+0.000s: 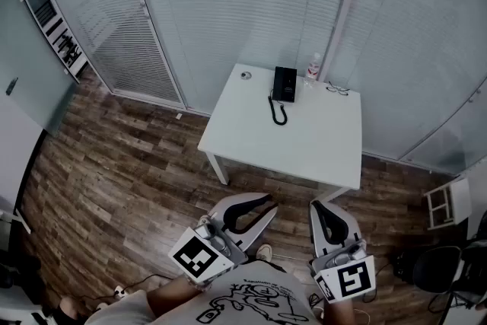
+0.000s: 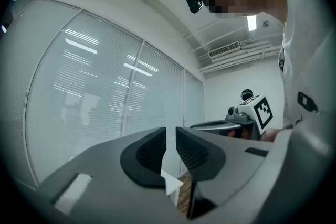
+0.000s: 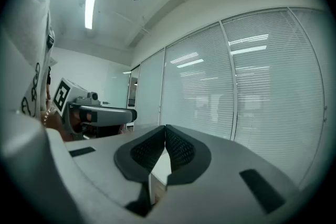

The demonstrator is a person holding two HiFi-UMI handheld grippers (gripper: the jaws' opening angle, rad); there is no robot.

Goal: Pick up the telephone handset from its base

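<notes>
A white table [image 1: 304,156] stands against walls of glass with closed blinds [image 1: 228,4], which shut off its far edge and right edge. The near half of the tabletop is bare, so the way in from the near edge is open. Along the far edge stand the obstacles: a small round object [image 1: 245,75] at the far left corner, a black telephone [image 1: 285,84] near the middle, a bottle [image 1: 313,66] just beside it, and glasses [image 1: 338,90] towards the far right corner. The telephone's coiled cord [image 1: 278,112] trails towards the tabletop's centre. Open wooden floor [image 1: 122,164] lies left of the table. The left gripper [image 1: 266,207] and right gripper [image 1: 326,208] hang just short of the near edge with nothing in between.
</notes>
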